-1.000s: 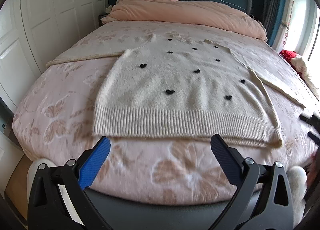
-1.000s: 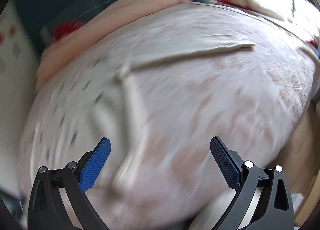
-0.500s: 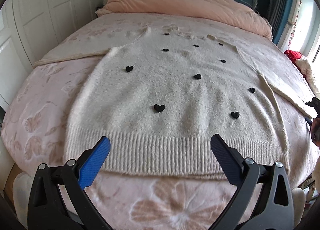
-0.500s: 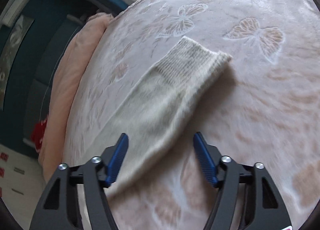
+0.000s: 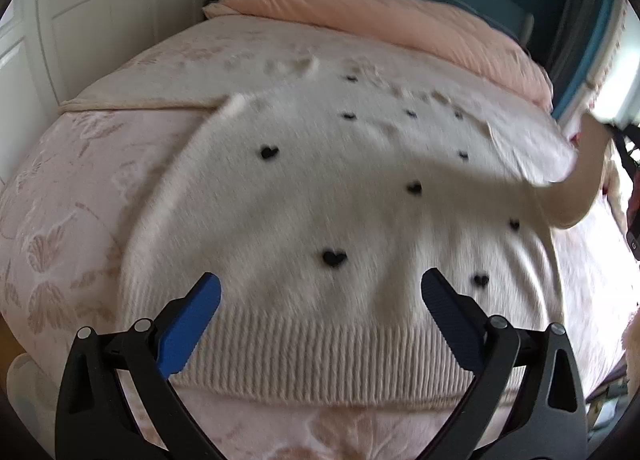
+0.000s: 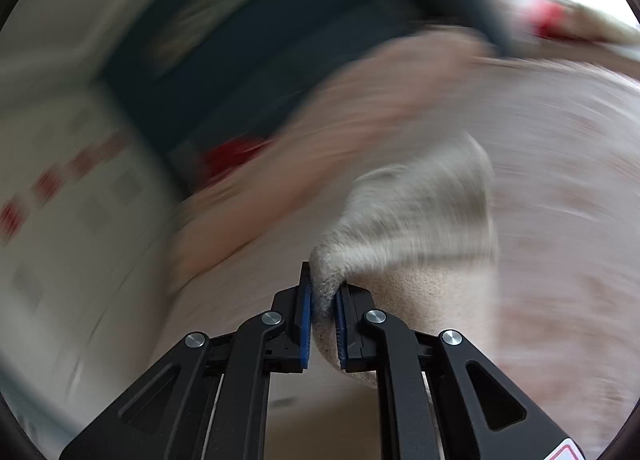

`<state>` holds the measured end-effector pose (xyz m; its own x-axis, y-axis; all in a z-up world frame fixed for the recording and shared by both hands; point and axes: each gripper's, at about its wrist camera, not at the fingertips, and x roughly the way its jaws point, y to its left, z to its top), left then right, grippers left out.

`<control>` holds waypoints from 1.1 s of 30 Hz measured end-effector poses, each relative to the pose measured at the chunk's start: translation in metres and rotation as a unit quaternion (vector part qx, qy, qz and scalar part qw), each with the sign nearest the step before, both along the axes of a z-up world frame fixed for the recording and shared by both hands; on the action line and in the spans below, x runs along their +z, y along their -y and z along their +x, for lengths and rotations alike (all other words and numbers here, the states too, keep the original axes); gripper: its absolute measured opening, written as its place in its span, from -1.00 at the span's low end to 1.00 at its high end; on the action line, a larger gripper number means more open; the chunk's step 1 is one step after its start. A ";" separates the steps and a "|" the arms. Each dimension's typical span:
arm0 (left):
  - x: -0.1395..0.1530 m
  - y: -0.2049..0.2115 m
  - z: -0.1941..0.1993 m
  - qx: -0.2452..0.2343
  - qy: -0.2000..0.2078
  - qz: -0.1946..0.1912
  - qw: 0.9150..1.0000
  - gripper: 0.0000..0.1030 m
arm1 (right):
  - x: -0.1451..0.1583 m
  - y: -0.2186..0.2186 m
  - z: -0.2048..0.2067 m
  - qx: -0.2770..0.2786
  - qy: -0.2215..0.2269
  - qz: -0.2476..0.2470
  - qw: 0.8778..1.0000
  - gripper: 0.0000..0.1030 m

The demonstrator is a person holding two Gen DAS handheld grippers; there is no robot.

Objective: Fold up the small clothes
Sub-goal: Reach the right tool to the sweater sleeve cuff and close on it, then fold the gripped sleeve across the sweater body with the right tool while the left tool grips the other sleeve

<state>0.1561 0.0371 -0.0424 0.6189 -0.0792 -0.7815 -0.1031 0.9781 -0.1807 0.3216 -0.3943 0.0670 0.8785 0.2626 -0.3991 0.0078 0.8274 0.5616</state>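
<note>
the right hand-held gripper (image 6: 323,312) is closing, pads pinching the cream knitted sweater's (image 5: 320,220) sleeve (image 6: 416,220), lifted at 3 o'clock; the left hand-held gripper (image 5: 320,296) hangs wide open over its ribbed hem at 6 o'clock.

No readable text, brand, number or label is showing in either view. The only sign-like mark is sitting at the bottom right edge of the right wrist view: a corner of a white sticker with a red triangular outline (image 6: 568,453) on the black gripper frame, cut off by the picture edge, with nothing legible inside it. The rest of that view is blurring too heavily for any lettering to be made out.
</note>
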 end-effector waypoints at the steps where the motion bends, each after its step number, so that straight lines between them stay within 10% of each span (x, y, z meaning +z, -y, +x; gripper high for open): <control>1: 0.003 -0.003 0.002 0.005 0.004 -0.005 1.000 0.91 | 0.010 -0.041 0.011 0.049 0.007 -0.011 0.999 -0.79; 6: 0.016 -0.026 0.020 0.031 0.018 -0.045 0.998 0.91 | -0.013 -0.210 0.047 0.211 -0.039 -0.046 0.976 -0.56; 9: 0.019 -0.039 0.043 0.033 0.014 -0.073 0.997 0.91 | -0.035 -0.241 0.034 0.217 -0.063 -0.050 0.973 -0.55; 13: 0.017 -0.053 0.097 0.024 0.021 -0.128 0.991 0.91 | -0.061 -0.184 -0.011 0.151 -0.095 -0.011 0.984 -0.06; 21: -0.052 -0.049 0.221 0.077 -0.053 -0.210 0.973 0.87 | -0.139 -0.054 -0.058 0.004 -0.197 0.130 0.972 -0.03; 25: -0.061 -0.040 0.245 0.099 -0.046 -0.221 0.969 0.22 | -0.158 -0.040 -0.039 -0.033 -0.193 0.188 0.963 -0.04; 28: -0.050 -0.037 0.265 0.080 -0.027 -0.223 0.971 -0.86 | -0.145 -0.039 -0.018 -0.050 -0.167 0.182 0.968 -0.85; 33: 0.024 -0.041 0.270 0.021 0.121 -0.219 0.968 -0.87 | -0.090 -0.038 -0.035 -0.054 -0.045 0.145 0.987 -0.87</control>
<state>0.4262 0.0777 -0.0188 0.7890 -0.3415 -0.5108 -0.0433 0.7983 -0.6007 0.2865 -0.3567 -0.0235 0.8719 0.2833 -0.3993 0.1485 0.6241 0.7671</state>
